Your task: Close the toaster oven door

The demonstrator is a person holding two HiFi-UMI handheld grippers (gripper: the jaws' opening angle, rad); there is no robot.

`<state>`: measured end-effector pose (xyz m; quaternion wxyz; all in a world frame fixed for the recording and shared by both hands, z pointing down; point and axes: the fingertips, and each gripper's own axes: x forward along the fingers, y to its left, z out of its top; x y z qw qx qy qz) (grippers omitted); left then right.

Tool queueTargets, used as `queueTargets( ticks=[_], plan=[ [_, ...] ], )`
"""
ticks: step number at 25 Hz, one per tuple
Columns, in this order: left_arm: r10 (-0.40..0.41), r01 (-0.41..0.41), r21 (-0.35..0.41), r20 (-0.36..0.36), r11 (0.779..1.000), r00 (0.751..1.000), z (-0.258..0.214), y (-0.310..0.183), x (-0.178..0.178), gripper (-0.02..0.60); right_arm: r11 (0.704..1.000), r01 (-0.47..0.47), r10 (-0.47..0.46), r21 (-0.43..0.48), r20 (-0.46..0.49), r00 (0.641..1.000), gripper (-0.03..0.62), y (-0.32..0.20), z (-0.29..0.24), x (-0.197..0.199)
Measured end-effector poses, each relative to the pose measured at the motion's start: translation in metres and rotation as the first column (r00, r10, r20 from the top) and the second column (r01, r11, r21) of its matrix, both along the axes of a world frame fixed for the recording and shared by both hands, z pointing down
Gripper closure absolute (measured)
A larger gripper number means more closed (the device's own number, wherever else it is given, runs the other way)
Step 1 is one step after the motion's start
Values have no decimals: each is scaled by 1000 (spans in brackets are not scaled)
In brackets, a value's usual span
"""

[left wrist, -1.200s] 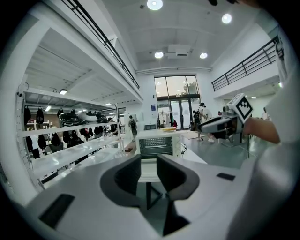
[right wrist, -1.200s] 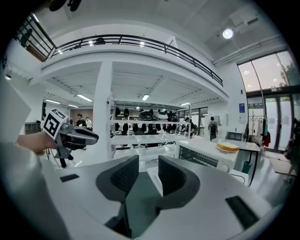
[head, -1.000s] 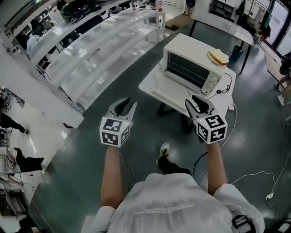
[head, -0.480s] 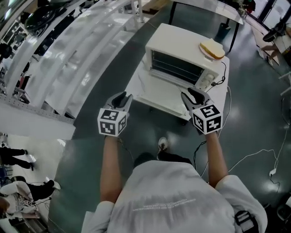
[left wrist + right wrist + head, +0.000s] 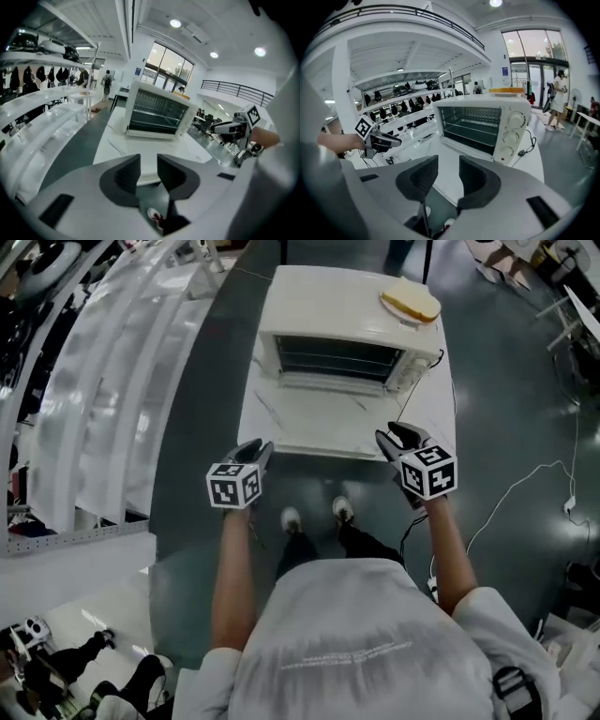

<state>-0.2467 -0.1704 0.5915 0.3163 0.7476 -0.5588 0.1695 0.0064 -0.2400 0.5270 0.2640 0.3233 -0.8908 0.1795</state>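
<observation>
The oven (image 5: 347, 329) sits at the top centre of the head view, on the far side of a white table (image 5: 309, 432). Its door (image 5: 333, 382) is down: I look straight onto the racks, and the door shows as a pale strip along the mouth's lower edge (I can't make out its handle from here). A slice of bread (image 5: 410, 304) lies on the roof, upper right.

Both grippers hang at the table's near edge, well apart from the door. The left gripper (image 5: 251, 452), lower left of the oven, is released, with a narrow gap between its jaws and nothing in it. The right gripper (image 5: 397, 437), lower right, is empty too, and its jaws are opening.

As I judge it, this step needs no grasp. I'd slip one gripper low under the door's free edge, near its middle so it doesn't twist. Then I'd sweep it up and back along the hinge arc and end with a steady push. Too hard a push could slide the oven or shake the bread off. I'd also keep clear of the knobs (image 5: 516, 121) and the cord (image 5: 525, 150).
</observation>
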Motion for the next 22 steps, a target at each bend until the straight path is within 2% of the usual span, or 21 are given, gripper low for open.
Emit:
queueTargets(
  ticks=[6, 11, 15, 19, 22],
  plan=[
    [115, -114, -154, -6, 981, 993, 68, 9, 0, 469, 981, -170, 162, -89, -90, 983, 461, 22, 52, 28],
    [168, -162, -224, 8, 961, 986, 107, 14, 1, 469, 949, -265, 243, -172, -136, 960, 462, 51, 94, 44],
    [161, -154, -235, 12, 960, 987, 121, 3, -2, 471, 933, -299, 273, -201, -150, 950, 461, 53, 121, 44],
    [178, -174, -194, 7, 965, 984, 117, -6, 4, 471, 925, -306, 279, -226, -144, 950, 462, 52, 132, 38],
    [192, -181, -186, 41, 966, 981, 114, -13, 9, 471, 924, -300, 272, -237, -141, 952, 462, 51, 137, 38]
  ],
)
